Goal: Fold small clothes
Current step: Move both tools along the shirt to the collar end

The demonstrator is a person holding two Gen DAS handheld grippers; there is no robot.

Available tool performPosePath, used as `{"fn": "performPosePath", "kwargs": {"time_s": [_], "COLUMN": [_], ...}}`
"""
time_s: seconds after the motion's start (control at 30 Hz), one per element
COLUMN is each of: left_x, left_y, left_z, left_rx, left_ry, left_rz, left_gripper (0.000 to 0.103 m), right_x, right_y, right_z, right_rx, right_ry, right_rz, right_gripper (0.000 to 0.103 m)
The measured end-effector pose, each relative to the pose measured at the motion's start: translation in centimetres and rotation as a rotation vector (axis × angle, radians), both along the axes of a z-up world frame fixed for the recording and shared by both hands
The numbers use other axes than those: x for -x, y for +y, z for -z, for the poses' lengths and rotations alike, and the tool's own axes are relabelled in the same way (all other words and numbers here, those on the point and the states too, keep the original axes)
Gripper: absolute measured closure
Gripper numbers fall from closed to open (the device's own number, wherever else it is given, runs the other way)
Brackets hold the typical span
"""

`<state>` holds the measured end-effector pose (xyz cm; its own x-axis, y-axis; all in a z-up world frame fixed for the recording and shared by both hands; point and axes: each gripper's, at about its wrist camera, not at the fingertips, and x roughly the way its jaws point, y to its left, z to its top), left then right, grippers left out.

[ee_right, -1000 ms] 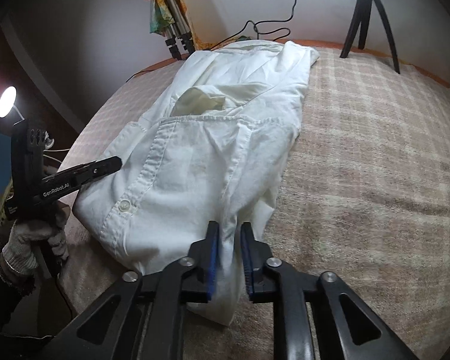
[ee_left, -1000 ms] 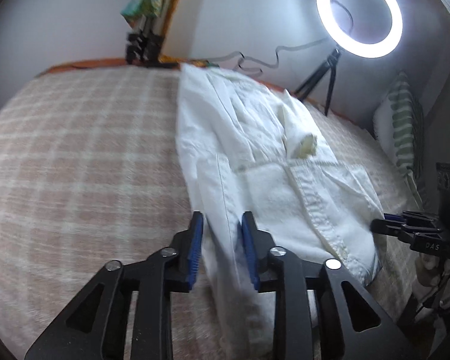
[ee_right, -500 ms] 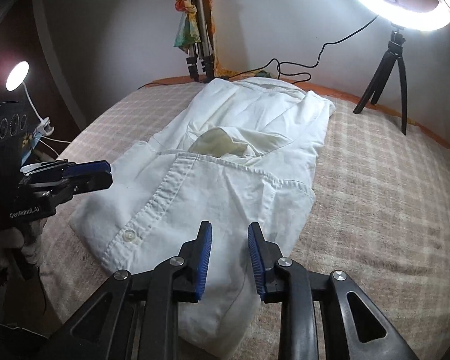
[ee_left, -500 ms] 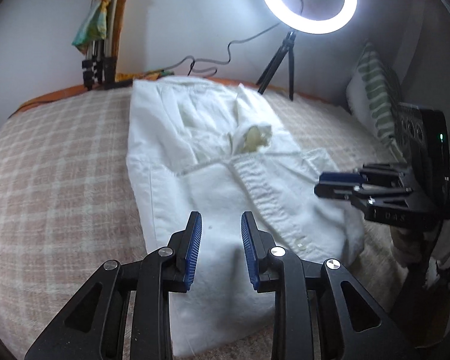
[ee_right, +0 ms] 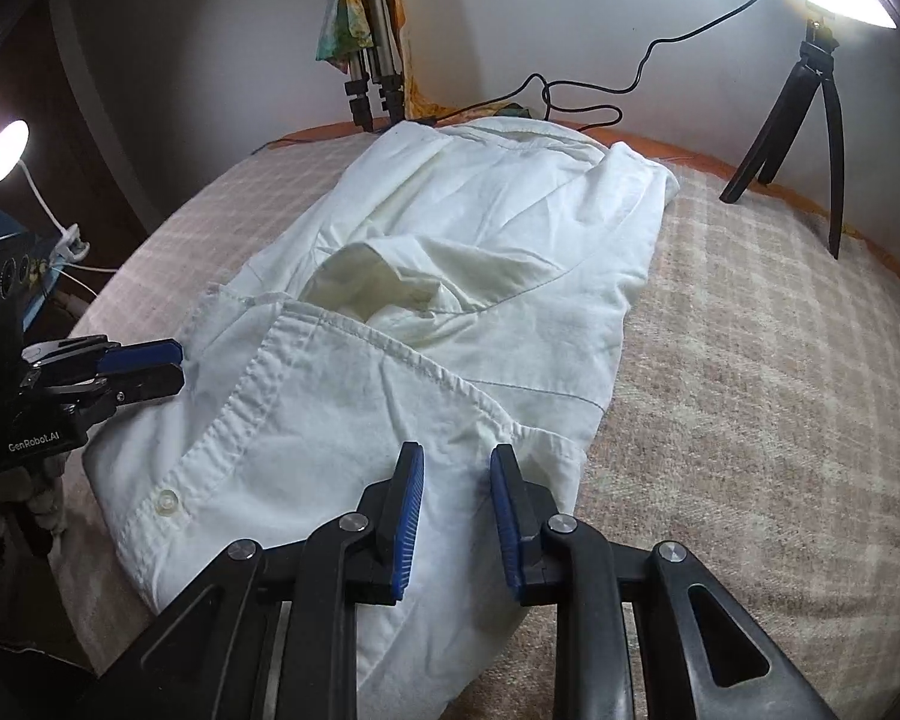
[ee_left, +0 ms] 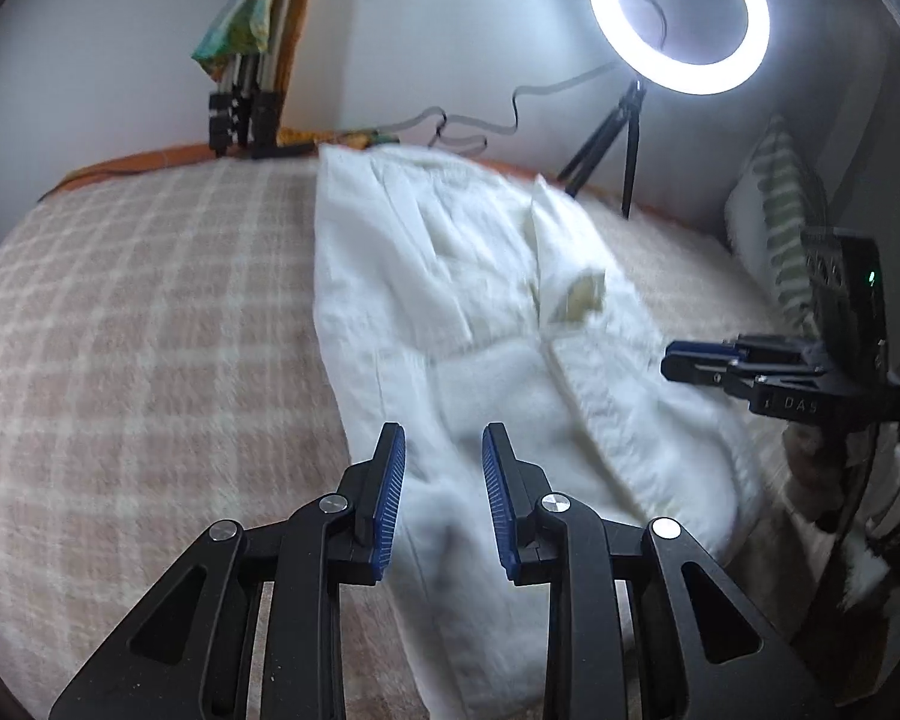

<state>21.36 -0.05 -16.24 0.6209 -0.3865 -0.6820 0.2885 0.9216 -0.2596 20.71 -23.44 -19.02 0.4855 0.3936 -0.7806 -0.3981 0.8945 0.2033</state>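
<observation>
My left wrist view looks low and close along its fingers over the near end of the white shirt (ee_left: 480, 312) toward the ring light (ee_left: 678, 12). My right wrist view faces the same way — both share the shirt and each other's gripper.

**Checked bed, shirt laid across it**

A bed (ee_right: 750, 372) covered in a beige and white checked blanket carries a folded white shirt (ee_right: 450, 312), lying flat just ahead of the right gripper (ee_right: 456, 507) and stretching away from it. Farther off, right of that gripper, a black tripod (ee_right: 804, 114) stands at the bed's far edge.
</observation>
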Motion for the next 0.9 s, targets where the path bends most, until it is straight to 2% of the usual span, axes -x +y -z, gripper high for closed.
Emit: {"fn": "performPosePath", "kwargs": {"time_s": [0.07,0.13,0.17,0.23,0.27,0.37,0.57,0.67,0.77,0.87,0.9], "left_x": [-1.1,-3.2,-3.8,-5.9,-6.9,-10.3,-14.9,-17.1,-19.1,-21.3,-21.9], "left_y": [0.7,1.4,1.6,2.0,2.3,2.8,2.4,2.2,1.9,2.3,2.4], "left_z": [-1.3,-2.5,-2.8,-3.3,-3.3,-2.2,0.5,1.8,2.7,3.6,3.5], "left_rx": [0.03,0.054,0.064,0.074,0.078,0.095,0.082,0.068,0.021,0.057,0.071], "left_ry": [-0.009,-0.011,-0.014,-0.02,-0.018,0.019,0.068,0.088,0.094,0.125,0.112], "left_rz": [-0.003,-0.016,-0.02,-0.024,-0.033,-0.048,-0.037,-0.052,-0.065,-0.089,-0.096], "left_gripper": [0.078,0.072,0.07,0.06,0.06,0.06,0.06,0.06,0.058,0.057,0.056], "right_x": [-0.9,-2.2,-3.0,-4.6,-5.5,-8.4,-13.8,-16.1,-18.2,-19.9,-20.1], "right_y": [-1.4,-2.7,-3.3,-4.3,-4.8,-5.7,-6.5,-6.1,-5.6,-6.0,-6.1], "right_z": [-1.0,-1.6,-1.8,-2.0,-1.9,-1.2,0.8,1.6,2.5,2.8,2.9], "right_rx": [-0.06,-0.101,-0.107,-0.108,-0.107,-0.1,-0.187,-0.164,-0.134,-0.167,-0.173], "right_ry": [-0.015,-0.016,-0.017,-0.02,-0.016,0.008,0.078,0.088,0.095,0.088,0.081], "right_rz": [0.029,0.067,0.09,0.125,0.142,0.19,0.234,0.25,0.261,0.27,0.269], "right_gripper": [0.079,0.078,0.078,0.076,0.076,0.076,0.072,0.072,0.072,0.073,0.073]}}
